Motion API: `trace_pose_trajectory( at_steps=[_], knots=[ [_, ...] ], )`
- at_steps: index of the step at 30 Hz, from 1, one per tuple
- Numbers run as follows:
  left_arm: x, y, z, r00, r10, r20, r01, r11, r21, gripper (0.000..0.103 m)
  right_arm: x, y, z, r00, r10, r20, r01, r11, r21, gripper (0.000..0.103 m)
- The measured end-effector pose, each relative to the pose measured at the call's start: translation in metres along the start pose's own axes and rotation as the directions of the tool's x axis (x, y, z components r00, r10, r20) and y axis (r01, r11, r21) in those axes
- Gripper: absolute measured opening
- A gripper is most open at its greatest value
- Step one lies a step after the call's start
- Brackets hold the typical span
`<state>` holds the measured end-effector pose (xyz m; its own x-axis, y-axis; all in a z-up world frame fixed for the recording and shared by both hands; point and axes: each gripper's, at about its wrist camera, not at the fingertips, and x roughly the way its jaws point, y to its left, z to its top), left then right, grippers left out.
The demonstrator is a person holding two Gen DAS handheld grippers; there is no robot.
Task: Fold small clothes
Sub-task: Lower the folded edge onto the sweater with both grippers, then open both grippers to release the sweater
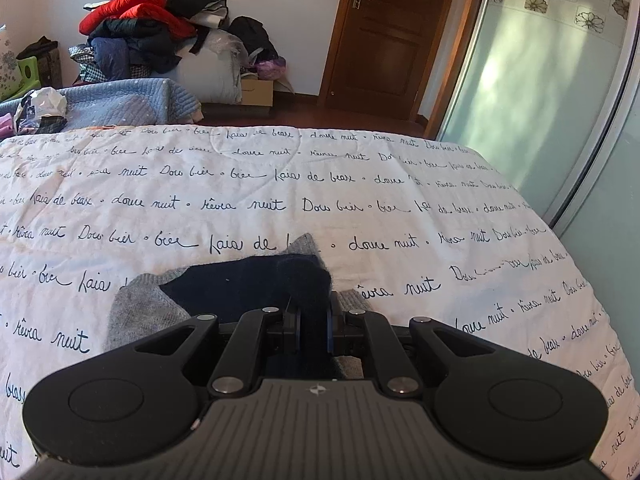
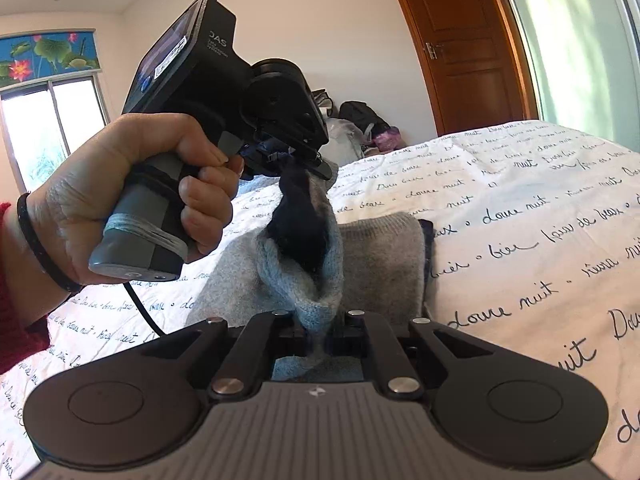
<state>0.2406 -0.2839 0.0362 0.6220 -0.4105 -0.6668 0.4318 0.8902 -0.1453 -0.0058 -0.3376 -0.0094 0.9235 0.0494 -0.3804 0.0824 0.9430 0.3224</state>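
Note:
A small grey and navy knit garment [image 1: 144, 308] lies on the white bedspread [image 1: 240, 184] with script lettering. My left gripper [image 1: 314, 322] is shut on its navy part [image 1: 260, 280]. In the right wrist view the left gripper [image 2: 292, 160], held in a hand, lifts the navy part [image 2: 298, 224] off the bed. My right gripper [image 2: 320, 334] is shut on a bunched grey edge [image 2: 304, 292] of the same garment. The rest of the grey garment [image 2: 376, 260] lies flat behind.
A pile of clothes [image 1: 140, 28] and a blue quilt [image 1: 128, 102] sit beyond the bed's far edge. A wooden door [image 1: 396, 36] and a frosted glass sliding panel [image 1: 540, 92] stand to the right. The bed's right edge [image 1: 568, 248] is near.

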Motion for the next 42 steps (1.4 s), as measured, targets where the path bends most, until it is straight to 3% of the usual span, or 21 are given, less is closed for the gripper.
trace_pose_trajectory(
  at_steps=[12,15,16,19,22,24,25,26,31,36,39,40,41,42],
  knots=[
    [0.031,-0.032,-0.019,0.999,-0.017,-0.035,0.019,0.997,0.069,0.013,0.001,-0.017,-0.006,0.998,-0.016,-0.067,0.022,0.995,0.093,0.007],
    [0.032,-0.035,-0.022,0.998,-0.043,-0.048,0.047,0.996,0.077,0.015,0.003,-0.024,-0.007,0.995,-0.02,-0.095,0.032,0.993,0.118,0.013],
    [0.031,-0.036,-0.022,0.997,-0.049,-0.052,0.053,0.996,0.074,0.018,0.002,-0.025,-0.007,0.995,-0.029,-0.1,0.04,0.992,0.118,0.016],
    [0.024,-0.036,-0.021,0.997,-0.063,-0.036,0.066,0.994,0.087,0.04,0.001,-0.026,-0.007,0.989,-0.088,-0.119,0.101,0.989,0.104,0.031],
    [0.009,-0.028,-0.017,0.999,-0.05,0.012,0.048,0.99,0.13,0.056,-0.007,-0.03,-0.003,0.99,-0.087,-0.108,0.099,0.989,0.114,0.033],
    [-0.004,-0.014,-0.012,0.998,-0.028,0.049,0.021,0.99,0.137,0.067,-0.011,-0.033,0.005,0.992,-0.088,-0.086,0.098,0.988,0.122,0.048],
    [-0.01,-0.003,-0.01,0.998,-0.018,0.064,0.01,0.992,0.129,0.073,-0.011,-0.035,0.01,0.993,-0.089,-0.071,0.097,0.987,0.128,0.067],
    [-0.014,0.009,-0.008,0.997,-0.007,0.075,-0.002,0.993,0.119,0.077,-0.011,-0.038,0.017,0.995,-0.088,-0.052,0.094,0.986,0.136,0.077],
    [-0.014,0.078,-0.008,0.997,0.067,0.036,-0.069,0.997,0.037,0.077,0.032,-0.058,0.054,0.998,-0.05,-0.042,0.056,0.982,0.18,0.076],
    [-0.006,0.128,-0.025,0.995,0.097,-0.031,-0.098,0.995,-0.02,0.076,0.119,-0.105,0.07,0.978,0.046,-0.205,0.031,0.933,0.359,0.076],
    [0.001,0.134,-0.033,0.994,0.092,-0.061,-0.093,0.996,-0.009,0.075,0.155,-0.116,0.068,0.959,0.092,-0.267,0.023,0.916,0.4,0.075],
    [0.004,0.133,-0.036,0.994,0.086,-0.066,-0.086,0.996,-0.007,0.075,0.16,-0.115,0.068,0.958,0.1,-0.268,0.014,0.92,0.392,0.068],
    [0.007,0.131,-0.039,0.995,0.076,-0.07,-0.076,0.997,-0.005,0.075,0.164,-0.112,0.069,0.959,0.089,-0.27,0.017,0.93,0.366,0.037],
    [0.01,0.128,-0.041,0.995,0.066,-0.073,-0.066,0.998,-0.002,0.075,0.166,-0.109,0.07,0.956,0.071,-0.284,0.03,0.942,0.335,0.021]
  ],
)
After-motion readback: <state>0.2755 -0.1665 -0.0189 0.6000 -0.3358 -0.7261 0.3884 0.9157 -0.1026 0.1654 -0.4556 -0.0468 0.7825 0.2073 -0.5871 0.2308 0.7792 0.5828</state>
